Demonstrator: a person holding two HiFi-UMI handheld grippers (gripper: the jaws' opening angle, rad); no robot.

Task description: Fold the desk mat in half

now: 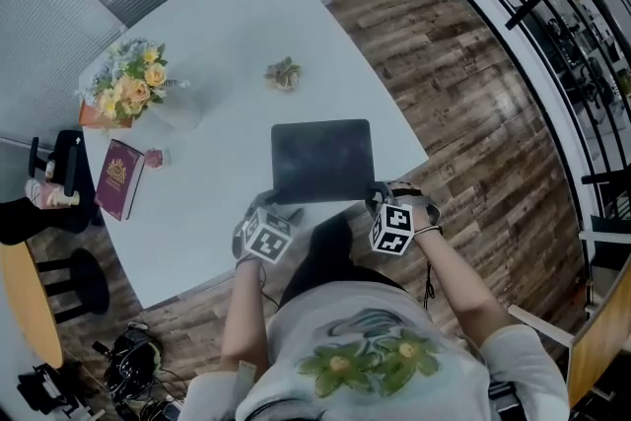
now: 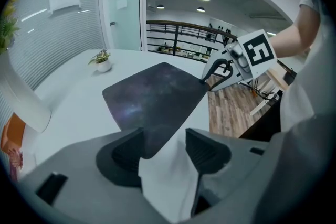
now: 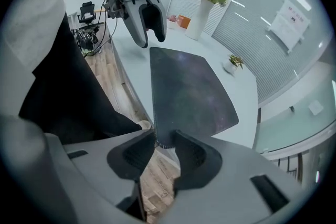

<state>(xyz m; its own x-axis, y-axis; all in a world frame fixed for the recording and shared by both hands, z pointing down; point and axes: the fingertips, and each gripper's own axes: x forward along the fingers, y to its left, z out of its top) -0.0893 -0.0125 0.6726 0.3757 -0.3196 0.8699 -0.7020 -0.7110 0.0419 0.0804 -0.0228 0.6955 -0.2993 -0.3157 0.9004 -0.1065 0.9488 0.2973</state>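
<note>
Left gripper (image 2: 164,136) and right gripper (image 3: 165,136) straddle the dark rectangular desk mat's (image 1: 322,160) near corners, fingers apart (grasp pending); next: clamp, lift.

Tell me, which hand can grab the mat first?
Probably right: the right hand-held gripper has the mat corner between its jaws. The left hand-held gripper has mostly bare table there.

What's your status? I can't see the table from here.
Left gripper open, right gripper open, each astride a near corner. Desk mat flat, unfolded. Nothing on it.
</note>
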